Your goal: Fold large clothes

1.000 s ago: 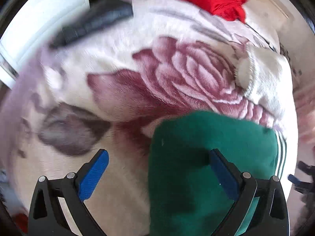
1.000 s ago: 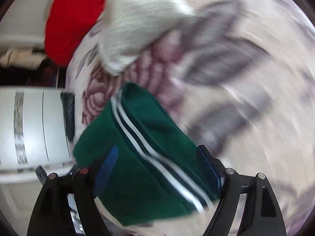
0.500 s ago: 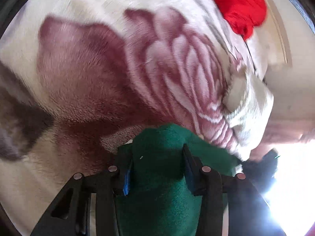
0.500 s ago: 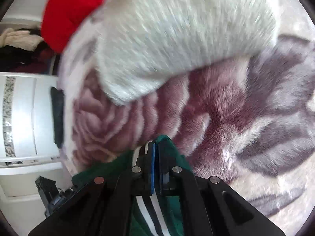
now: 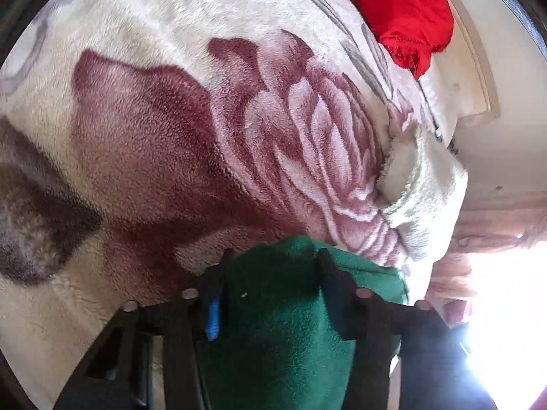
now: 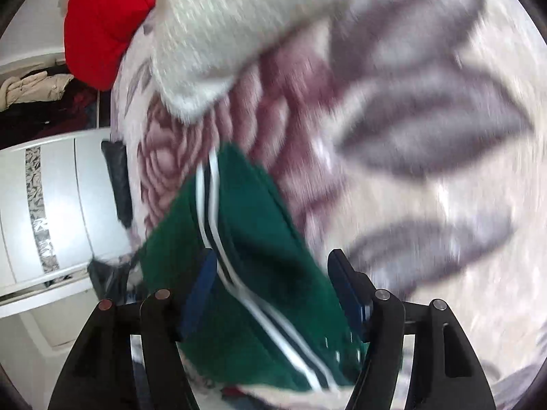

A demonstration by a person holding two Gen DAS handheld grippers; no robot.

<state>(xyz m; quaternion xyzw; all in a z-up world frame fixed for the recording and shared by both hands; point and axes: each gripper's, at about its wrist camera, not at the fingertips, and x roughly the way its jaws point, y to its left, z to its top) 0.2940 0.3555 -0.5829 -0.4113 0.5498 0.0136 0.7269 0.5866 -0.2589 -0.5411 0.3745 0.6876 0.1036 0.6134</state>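
On a plush rose-print fleece blanket [image 5: 212, 143], the left gripper [image 5: 273, 266] clamps the thick green white-striped garment [image 5: 283, 335] while the right gripper [image 6: 271, 273], jaws opening around it, likely needs a fresh hold before the next fold.

Ahead of my left tool the rose-print blanket [image 5: 171, 130] lies bare and passable. A folded cream garment [image 5: 420, 191] blocks the right side, with a red one [image 5: 403, 10] well beyond at the far edge.
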